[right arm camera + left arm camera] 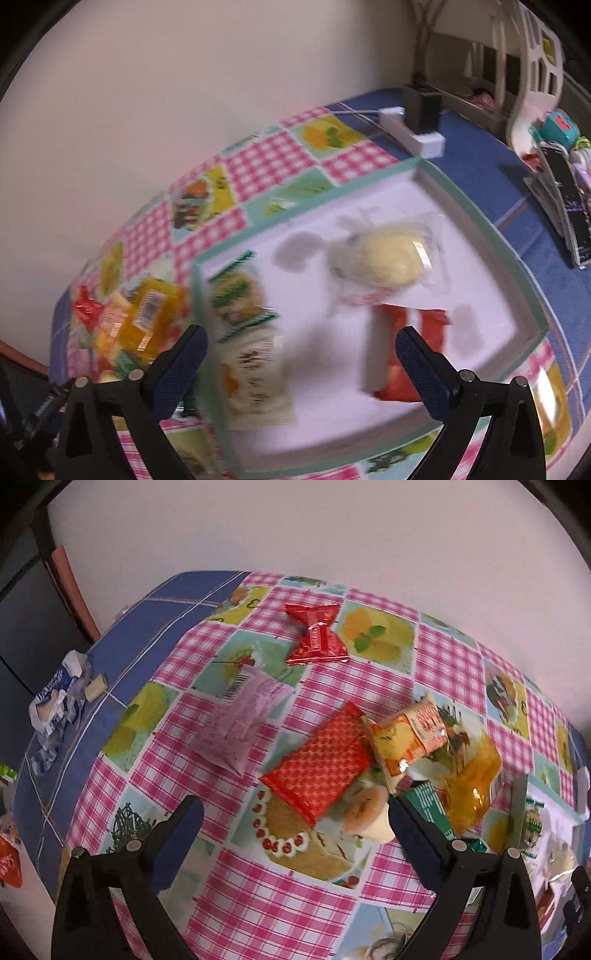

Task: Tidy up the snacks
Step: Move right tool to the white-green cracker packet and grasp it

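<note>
My left gripper [295, 812] is open above the checked tablecloth, holding nothing. Just ahead of it lie a red patterned packet [319, 766], a pink packet [240, 720], an orange packet [410, 734] and a clear yellow bag [472, 775]. A red bow-shaped packet [317, 635] sits farther back. My right gripper [301, 345] is open over a white tray with a green rim [491, 236]. Inside the tray are a yellow bun in a clear wrapper [388, 262], a green-and-white packet [240, 291], a beige packet [258, 380] and a red-and-white packet [402, 347]. The right wrist view is blurred.
A torn blue-and-white wrapper [55, 698] lies on the blue cloth at the left edge. A white power strip with a black plug [413, 125] sits behind the tray. A white rack with small items [546, 122] stands at the far right. A wall lies behind the table.
</note>
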`<state>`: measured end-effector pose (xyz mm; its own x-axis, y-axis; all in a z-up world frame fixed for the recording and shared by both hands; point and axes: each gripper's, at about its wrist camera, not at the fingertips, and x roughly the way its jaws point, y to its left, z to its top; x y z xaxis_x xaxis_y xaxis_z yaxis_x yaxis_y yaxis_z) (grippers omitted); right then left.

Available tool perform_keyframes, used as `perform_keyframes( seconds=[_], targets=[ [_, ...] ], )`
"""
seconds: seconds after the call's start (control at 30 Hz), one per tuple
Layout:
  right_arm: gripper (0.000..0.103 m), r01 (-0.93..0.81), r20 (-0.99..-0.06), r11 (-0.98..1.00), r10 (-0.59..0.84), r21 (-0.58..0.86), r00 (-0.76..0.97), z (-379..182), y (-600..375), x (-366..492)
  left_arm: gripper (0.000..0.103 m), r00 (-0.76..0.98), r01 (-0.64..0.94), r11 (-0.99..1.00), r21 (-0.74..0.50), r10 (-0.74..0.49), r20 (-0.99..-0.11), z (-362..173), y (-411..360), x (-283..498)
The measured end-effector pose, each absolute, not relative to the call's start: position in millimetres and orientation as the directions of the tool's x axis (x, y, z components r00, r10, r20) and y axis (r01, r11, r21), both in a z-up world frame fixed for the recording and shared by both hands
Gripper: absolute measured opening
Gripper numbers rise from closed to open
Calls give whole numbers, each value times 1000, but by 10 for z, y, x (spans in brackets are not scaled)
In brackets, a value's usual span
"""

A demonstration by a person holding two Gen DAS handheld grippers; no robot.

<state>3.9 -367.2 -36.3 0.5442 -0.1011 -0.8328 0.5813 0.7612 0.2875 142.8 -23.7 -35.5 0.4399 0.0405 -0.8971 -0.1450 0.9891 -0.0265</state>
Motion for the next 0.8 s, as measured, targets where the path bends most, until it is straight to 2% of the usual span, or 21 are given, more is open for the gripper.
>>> perform_keyframes(
  seconds=[0.13, 0.3, 0.43, 0.63, 0.73, 0.8],
  targets=[
    [100, 498, -811, 820, -75, 281, 581, -229, -3357, 236, 100, 454, -150, 987, -53, 21, -891, -309, -94, 1477],
    [92, 419, -814, 862, -14, 285, 581, -202, -2958, 472, 100, 466, -128, 992, -12, 50, -883, -243, 41, 1529],
    [89, 381, -840, 883, 25, 273, 542, -308, -2663, 664, 100, 451, -158, 986, -58, 20, -892, -265, 198, 1547],
    [74, 355, -884, 902, 59, 246, 464, -551, -2352, 851, 100, 429, -175, 980, -92, -8, -903, -347, 232, 1569],
    [69, 358, -907, 905, 67, 231, 417, -694, -2273, 908, 100, 419, -150, 983, -110, -37, -907, -405, 137, 1596],
    [62, 359, -920, 909, 61, 212, 388, -783, -2237, 930, 100, 404, -124, 985, -116, -57, -913, -465, 54, 1615]
  ],
)
